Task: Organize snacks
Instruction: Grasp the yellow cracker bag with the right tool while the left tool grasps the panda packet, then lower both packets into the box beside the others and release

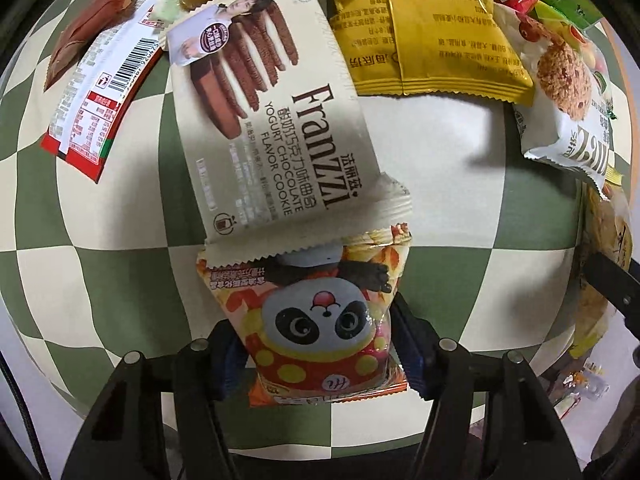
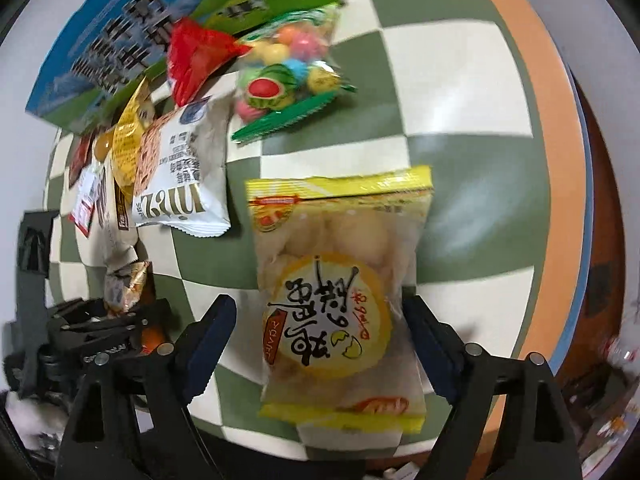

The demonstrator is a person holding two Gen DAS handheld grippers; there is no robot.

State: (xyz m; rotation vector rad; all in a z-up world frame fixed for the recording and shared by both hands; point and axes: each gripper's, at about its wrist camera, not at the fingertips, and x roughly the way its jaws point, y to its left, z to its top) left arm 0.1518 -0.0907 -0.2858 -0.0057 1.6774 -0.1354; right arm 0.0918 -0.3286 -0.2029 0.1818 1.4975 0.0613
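In the left wrist view my left gripper [image 1: 320,344] is shut on a small panda snack packet [image 1: 320,320], both fingers pressed against its sides. The packet's far end lies under the edge of a cream Franzzi cookie pack [image 1: 280,120] on the checkered cloth. In the right wrist view my right gripper [image 2: 320,336] stands open around a yellow egg-pastry packet [image 2: 340,288]; there is a gap beside the left finger [image 2: 212,332]. The same packet shows at the right edge of the left view [image 1: 604,264]. The left gripper with its packet appears at the left [image 2: 120,320].
A yellow pouch [image 1: 424,28], a white oat-bar pack [image 1: 572,92] and a red-and-white packet [image 1: 100,92] lie at the back. A candy bag [image 2: 288,76], a red wrapper [image 2: 196,56] and a blue-green box [image 2: 112,44] lie beyond. The table's orange rim [image 2: 556,160] runs along the right.
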